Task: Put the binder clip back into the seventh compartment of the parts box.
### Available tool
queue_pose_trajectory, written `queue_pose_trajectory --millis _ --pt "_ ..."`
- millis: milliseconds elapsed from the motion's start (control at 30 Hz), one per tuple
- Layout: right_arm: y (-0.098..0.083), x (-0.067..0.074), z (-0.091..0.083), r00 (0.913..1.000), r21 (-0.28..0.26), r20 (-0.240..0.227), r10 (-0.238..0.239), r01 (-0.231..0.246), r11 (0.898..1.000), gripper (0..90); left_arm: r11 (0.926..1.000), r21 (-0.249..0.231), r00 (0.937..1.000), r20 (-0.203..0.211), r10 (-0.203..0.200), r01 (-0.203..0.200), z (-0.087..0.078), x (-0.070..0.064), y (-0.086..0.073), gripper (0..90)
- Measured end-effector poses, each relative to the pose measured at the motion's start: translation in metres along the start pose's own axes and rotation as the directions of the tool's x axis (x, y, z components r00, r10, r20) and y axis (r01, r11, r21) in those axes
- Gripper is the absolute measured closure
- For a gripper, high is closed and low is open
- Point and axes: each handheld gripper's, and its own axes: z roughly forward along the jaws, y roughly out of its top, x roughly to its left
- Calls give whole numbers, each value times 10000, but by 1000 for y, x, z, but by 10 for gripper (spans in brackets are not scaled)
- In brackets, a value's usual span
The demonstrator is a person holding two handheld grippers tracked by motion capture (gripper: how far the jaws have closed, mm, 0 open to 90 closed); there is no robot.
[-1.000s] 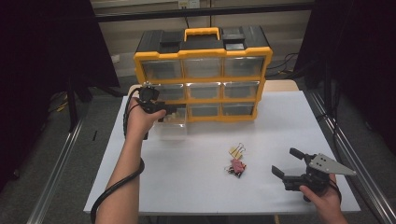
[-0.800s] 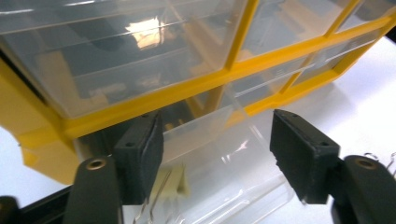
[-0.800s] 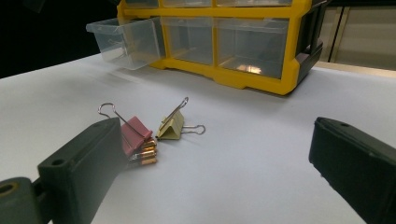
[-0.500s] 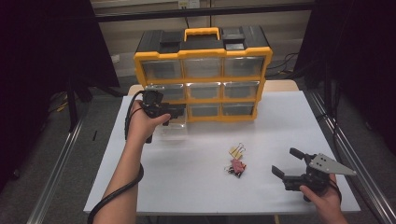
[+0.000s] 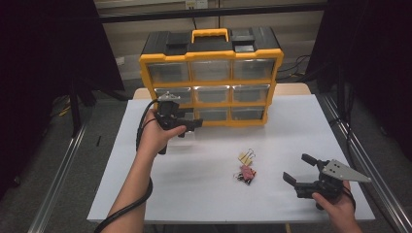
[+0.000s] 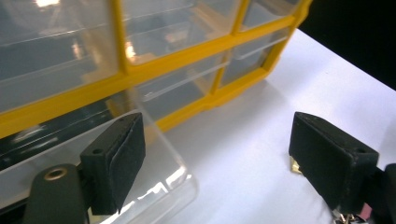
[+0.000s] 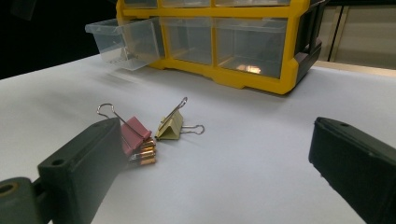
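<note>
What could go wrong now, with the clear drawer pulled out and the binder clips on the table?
The clear drawer hangs far out of the yellow cabinet; the left gripper, whose jaws have just been opening beside it, might knock it loose. The binder clips lie bunched together, so the open right gripper may take several.

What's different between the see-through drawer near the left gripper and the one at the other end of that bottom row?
The bottom-left drawer is pulled out and juts over the white table; the bottom-right drawer sits pushed into the yellow organizer. The bottom-left drawer lies beside the left gripper, while the bottom-right drawer has nothing near it. Both are clear plastic and look alike in shape.
</note>
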Motion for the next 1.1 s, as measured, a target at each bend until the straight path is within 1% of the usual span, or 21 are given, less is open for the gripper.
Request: queue_pose_trajectory --millis 67,133,267,400,433,467,567,600,633,667,733,767,800,833,900,933,967,1000,1067,1100 --pt "0 0 0 10000 15 -3 -14 14 10000 27 9998 48 9998 112 167 -168 1 -5 -2 178" --pt "0 0 0 10000 -27 -20 -25 25 10000 27 9998 6 9994 293 175 -176 3 -9 -4 174" --pt "0 0 0 10000 -24 -22 -36 36 10000 27 9990 141 9974 593 418 -427 6 -17 -8 161" --pt "0 1 0 10000 -12 -34 -41 40 10000 27 9986 85 9954 812 516 -524 10 -24 -12 155" --pt "0 0 0 10000 -16 -43 -47 47 10000 27 9989 50 9952 866 467 -473 10 -26 -13 152" --pt "0 0 0 10000 -29 -33 -64 64 10000 27 9985 129 9947 885 525 -539 11 -27 -14 149" --pt "0 0 0 10000 -34 -38 -68 68 10000 27 9986 3 9936 991 533 -536 13 -31 -17 142" --pt "0 0 0 10000 -34 -39 -72 72 10000 27 9981 51 9933 987 608 -616 13 -32 -18 139" --pt "0 1 1 10000 -63 8 31 -31 10000 27 9981 -18 9924 1058 621 -623 15 -34 -19 138" --pt "0 1 1 10000 -62 -2 41 -41 10000 27 9977 13 9919 1077 669 -674 15 -35 -20 137" --pt "0 0 0 10000 -16 -43 -65 65 10000 27 9974 -22 9911 1128 713 -715 17 -38 -23 138" --pt "0 0 0 10000 -31 -15 -21 20 10000 27 9969 70 9906 1123 776 -789 18 -40 -24 137" --pt "0 1 1 10000 -11 -33 38 -38 10000 27 9967 88 9894 1218 794 -811 19 -42 -26 132" --pt "0 0 0 10000 34 -47 -27 27 10000 27 9967 107 9888 1270 782 -802 20 -44 -27 127" --pt "0 0 0 10000 3 -10 4 -4 10000 27 9959 97 9874 1319 877 -897 21 -48 -30 124" --pt "0 0 0 10000 17 -49 -16 16 10000 27 9947 186 9866 1306 974 -1007 21 -49 -31 122" --pt "0 0 0 10000 10 -41 -2 2 10000 27 9947 160 9861 1335 990 -1020 22 -51 -32 122" --pt "0 1 0 9999 -15 21 106 -106 9999 27 9943 197 9854 1372 1011 -1047 22 -52 -34 119" --pt "0 0 0 10000 2 -29 -31 31 10000 27 9940 182 9844 1419 1043 -1080 23 -55 -37 119" --pt "0 0 0 10000 6 -40 -49 49 10000 27 9939 92 9838 1436 1070 -1095 24 -56 -39 119"
